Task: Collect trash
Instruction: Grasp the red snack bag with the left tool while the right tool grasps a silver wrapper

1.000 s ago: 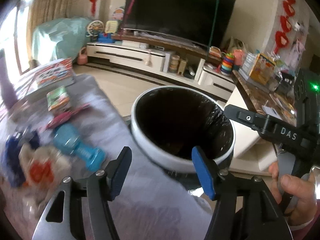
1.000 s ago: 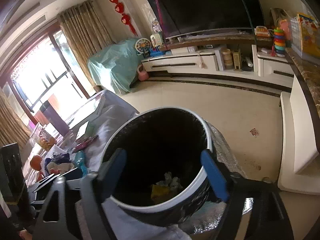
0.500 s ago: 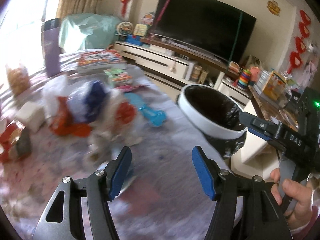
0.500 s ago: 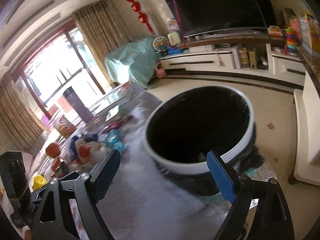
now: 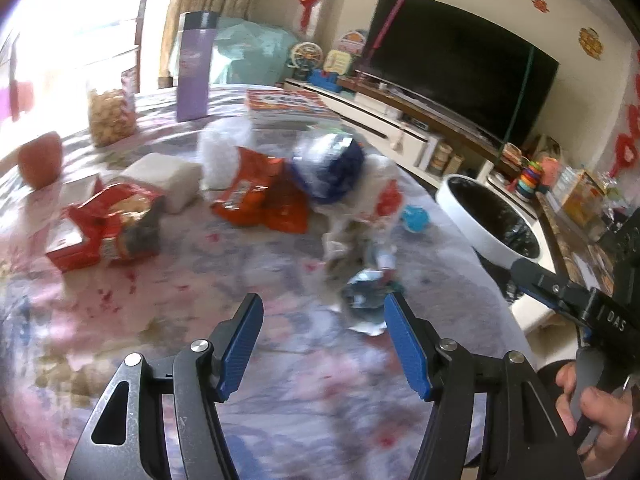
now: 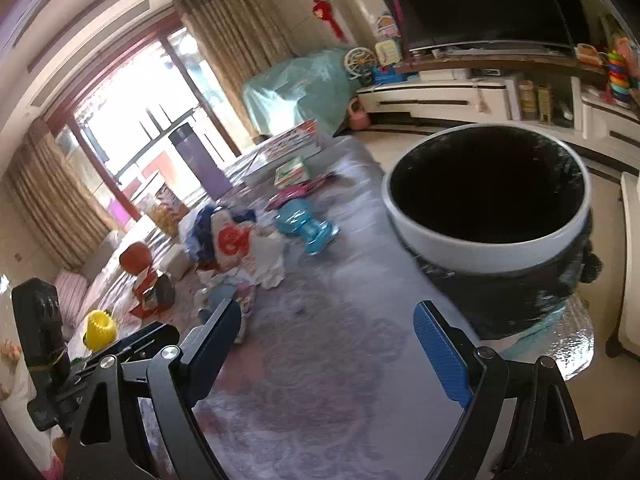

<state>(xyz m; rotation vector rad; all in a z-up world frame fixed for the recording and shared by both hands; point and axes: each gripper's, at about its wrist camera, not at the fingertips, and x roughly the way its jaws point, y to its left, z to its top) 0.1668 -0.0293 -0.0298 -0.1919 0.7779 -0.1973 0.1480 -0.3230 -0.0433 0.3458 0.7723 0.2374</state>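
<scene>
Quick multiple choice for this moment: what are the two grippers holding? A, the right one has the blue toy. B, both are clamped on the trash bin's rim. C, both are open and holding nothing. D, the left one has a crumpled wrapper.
C: the left gripper has its blue fingers spread over the tablecloth, short of the crumpled foil wrapper, and the right gripper is just as open beside the trash bin.

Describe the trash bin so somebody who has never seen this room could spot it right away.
Find the long table with the pale patterned cover and follow it to the end nearest the big black television. The trash bin stands there at the table's edge, round, with a white rim and a black liner bag. It is the only large open container; everything beside it is small wrappers and toys.
</scene>
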